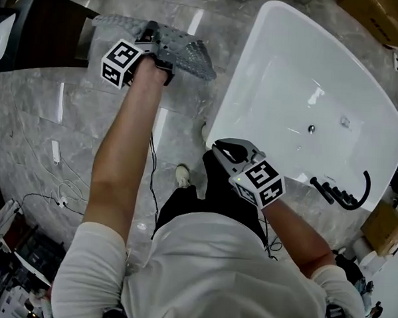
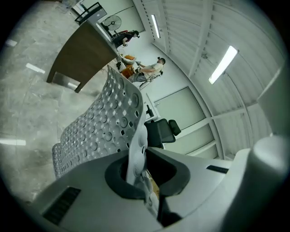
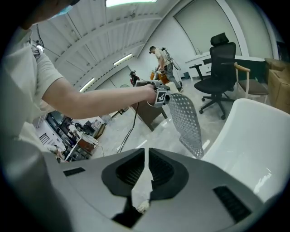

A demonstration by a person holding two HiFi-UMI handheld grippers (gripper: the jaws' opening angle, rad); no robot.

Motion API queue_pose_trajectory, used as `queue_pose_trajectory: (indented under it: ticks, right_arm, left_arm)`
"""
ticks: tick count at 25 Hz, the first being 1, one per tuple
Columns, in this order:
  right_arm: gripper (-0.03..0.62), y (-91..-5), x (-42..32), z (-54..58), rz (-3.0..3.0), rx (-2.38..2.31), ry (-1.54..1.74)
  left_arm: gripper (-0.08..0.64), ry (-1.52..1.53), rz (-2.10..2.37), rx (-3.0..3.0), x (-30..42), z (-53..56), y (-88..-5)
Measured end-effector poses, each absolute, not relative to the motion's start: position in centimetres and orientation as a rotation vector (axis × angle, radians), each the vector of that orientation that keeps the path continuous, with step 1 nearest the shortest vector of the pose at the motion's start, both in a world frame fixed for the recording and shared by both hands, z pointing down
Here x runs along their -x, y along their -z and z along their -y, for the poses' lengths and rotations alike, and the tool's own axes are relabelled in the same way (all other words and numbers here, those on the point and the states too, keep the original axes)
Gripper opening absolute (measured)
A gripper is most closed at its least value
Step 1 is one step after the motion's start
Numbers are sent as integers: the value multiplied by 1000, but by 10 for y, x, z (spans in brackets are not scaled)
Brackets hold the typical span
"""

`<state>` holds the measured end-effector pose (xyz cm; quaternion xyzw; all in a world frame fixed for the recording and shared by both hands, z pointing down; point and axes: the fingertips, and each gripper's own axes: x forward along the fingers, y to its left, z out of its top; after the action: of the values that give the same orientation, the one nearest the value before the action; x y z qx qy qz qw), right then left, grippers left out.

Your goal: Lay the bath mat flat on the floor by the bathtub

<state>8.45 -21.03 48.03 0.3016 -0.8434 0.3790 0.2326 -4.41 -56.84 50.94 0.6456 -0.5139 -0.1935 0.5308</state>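
Aloft, bath mat [image 1: 186,52] in left tongs [image 2: 139,155] (edge pinched)

My left gripper [image 1: 157,45], arm stretched away from the bathtub [image 1: 259,32], clamped the bath mat [image 1: 188,51]; my right gripper [image 1: 225,148] hovered closed beside the bathtub.

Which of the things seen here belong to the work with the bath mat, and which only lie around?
For the job:
bath mat, gripped by the shut left tongs
bathtub
floor beside the tub
right tongs, shut, holding nothing

Lying about:
dark cabinet
cardboard box
cables
office chair
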Motion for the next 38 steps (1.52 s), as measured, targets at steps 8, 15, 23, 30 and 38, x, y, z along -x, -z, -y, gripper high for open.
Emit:
queue_pose_trajectory:
  ticks: [8,15,23,30,38]
  right_arm:
    - [38,-516,-142,227,2218,-931,-1175]
    - [38,-557,-155,221,2164,-936,-1248]
    - [38,-595,-149,215,2139,-850,-1269]
    - [37,-610,-150,221,2138,-812,-1247]
    - [37,-627,-127,219,2159,-707,-1228]
  left_arm:
    - [26,642,1197,-1495,-44,703,-536]
    - [26,671,1150,-1469,-83,709,-626]
    - [26,327,1175,-1295,-82,543,-854]
    - [28,179,1266,-1132,-38,428,-937]
    - [28,-72,1290,-1192,-2,342,-988]
